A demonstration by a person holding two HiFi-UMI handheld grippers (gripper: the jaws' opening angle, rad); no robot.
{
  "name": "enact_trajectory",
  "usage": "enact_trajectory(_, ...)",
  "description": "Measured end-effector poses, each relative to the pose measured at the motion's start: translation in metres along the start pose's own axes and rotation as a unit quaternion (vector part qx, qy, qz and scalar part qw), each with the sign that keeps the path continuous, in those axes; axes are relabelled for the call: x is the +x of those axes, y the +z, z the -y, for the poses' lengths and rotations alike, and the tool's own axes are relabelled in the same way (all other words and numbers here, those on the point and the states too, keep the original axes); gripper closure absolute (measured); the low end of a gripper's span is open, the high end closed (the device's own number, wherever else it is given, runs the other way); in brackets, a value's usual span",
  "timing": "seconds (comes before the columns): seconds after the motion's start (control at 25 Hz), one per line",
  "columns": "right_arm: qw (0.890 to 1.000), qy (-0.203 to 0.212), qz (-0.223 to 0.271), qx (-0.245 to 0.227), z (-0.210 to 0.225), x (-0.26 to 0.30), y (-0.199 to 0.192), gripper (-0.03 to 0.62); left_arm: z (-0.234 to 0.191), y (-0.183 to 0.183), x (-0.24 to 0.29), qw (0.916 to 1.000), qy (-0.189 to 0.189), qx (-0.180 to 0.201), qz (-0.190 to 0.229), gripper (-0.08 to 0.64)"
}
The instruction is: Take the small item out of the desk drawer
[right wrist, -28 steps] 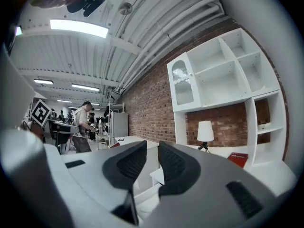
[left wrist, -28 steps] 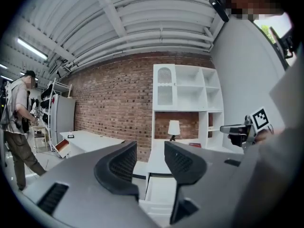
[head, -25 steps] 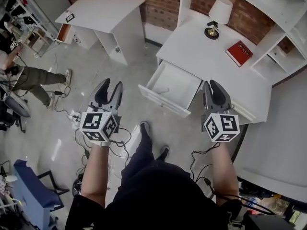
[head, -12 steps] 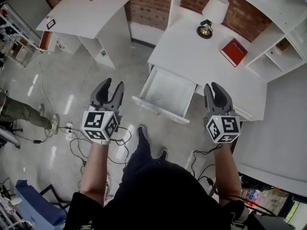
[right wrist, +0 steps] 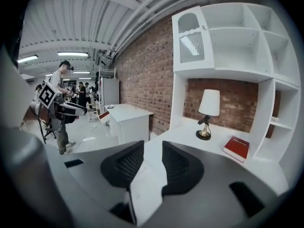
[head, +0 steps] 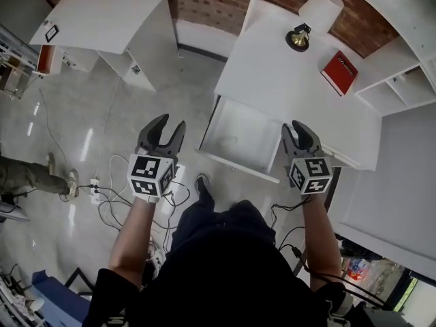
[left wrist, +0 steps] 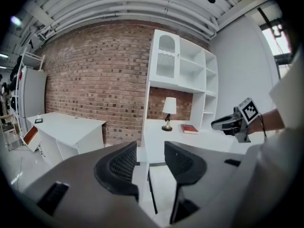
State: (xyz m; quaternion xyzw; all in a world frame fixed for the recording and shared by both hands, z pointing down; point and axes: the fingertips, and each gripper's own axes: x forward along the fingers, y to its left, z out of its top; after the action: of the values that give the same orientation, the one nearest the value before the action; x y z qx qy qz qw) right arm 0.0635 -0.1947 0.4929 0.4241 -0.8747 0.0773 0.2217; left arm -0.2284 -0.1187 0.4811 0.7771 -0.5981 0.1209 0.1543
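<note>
The white desk [head: 286,80] has its drawer [head: 238,165] pulled out toward me. The drawer's bottom looks bare white, and I cannot make out a small item in it. My left gripper [head: 169,125] hangs over the floor just left of the drawer, open and empty. In the left gripper view its jaws [left wrist: 149,151] point at the drawer and desk. My right gripper [head: 294,128] hovers at the drawer's right front corner. Its jaws [right wrist: 153,148] are opening, with only white desk surface showing through the gap and nothing held.
A table lamp [head: 300,36] and a red book [head: 338,72] stand on the desk's far side. White shelves [head: 402,80] rise at the right. A second white desk [head: 109,9] is at the far left. Cables [head: 109,196] lie on the floor beside a person's leg [head: 27,176].
Both grippers have come closer to the open drawer. The right gripper's jaws have spread a little. The view has swung so that the drawer lies straight ahead.
</note>
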Motion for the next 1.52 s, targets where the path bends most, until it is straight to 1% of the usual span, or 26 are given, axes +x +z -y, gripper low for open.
enact_trajectory(0.08, 1.0, 0.01, -0.023, -0.008, -0.007, 0.016, -0.015, 0.474, -0.002, -0.009, 0.01, 0.9998, -0.01, 0.005, -0.016, 0.396)
enact_trajectory(0.2, 0.997, 0.041, -0.064, -0.034, -0.02, 0.042, -0.046, 0.474, -0.003, -0.025, 0.021, 0.9993, -0.019, 0.004, -0.033, 0.396)
enact_trajectory(0.32, 0.992, 0.07, -0.099, -0.041, -0.026, 0.068, -0.078, 0.471, -0.005, -0.044, 0.031, 0.9984, -0.017, 0.0, -0.055, 0.396)
enact_trajectory(0.44, 0.987, 0.099, -0.119, -0.044, -0.031, 0.092, -0.104, 0.471, -0.005, -0.063, 0.042, 0.9971, -0.01, -0.01, -0.075, 0.394)
enact_trajectory(0.56, 0.979, 0.136, -0.14, -0.057, -0.042, 0.113, -0.131, 0.469, 0.001, -0.079, 0.044, 0.9956, 0.003, -0.024, -0.09, 0.391)
enact_trajectory(0.68, 0.968, 0.17, -0.168, -0.071, -0.053, 0.134, -0.165, 0.468, 0.009, -0.092, 0.046, 0.9939, 0.013, -0.031, -0.105, 0.391)
enact_trajectory(0.92, 0.941, 0.226, -0.229, -0.106, -0.074, 0.165, -0.229, 0.46, 0.017, -0.115, 0.057, 0.9903, 0.026, -0.035, -0.132, 0.391)
enact_trajectory(1.12, 0.915, 0.254, -0.277, -0.148, -0.082, 0.195, -0.286, 0.44, 0.011, -0.139, 0.059, 0.9859, 0.044, -0.045, -0.155, 0.391)
enact_trajectory(1.24, 0.902, 0.273, -0.291, -0.166, -0.09, 0.207, -0.312, 0.426, 0.007, -0.15, 0.055, 0.9836, 0.056, -0.048, -0.164, 0.391)
enact_trajectory(1.32, 0.891, 0.288, -0.295, -0.19, -0.095, 0.214, -0.325, 0.42, 0.004, -0.157, 0.053, 0.9821, 0.062, -0.051, -0.17, 0.391)
enact_trajectory(1.4, 0.878, 0.305, -0.293, -0.223, -0.1, 0.221, -0.336, 0.417, 0.002, -0.163, 0.054, 0.9803, 0.066, -0.053, -0.179, 0.391)
enact_trajectory(1.52, 0.853, 0.327, -0.291, -0.284, -0.107, 0.229, -0.354, 0.403, 0.002, -0.172, 0.055, 0.978, 0.07, -0.055, -0.189, 0.391)
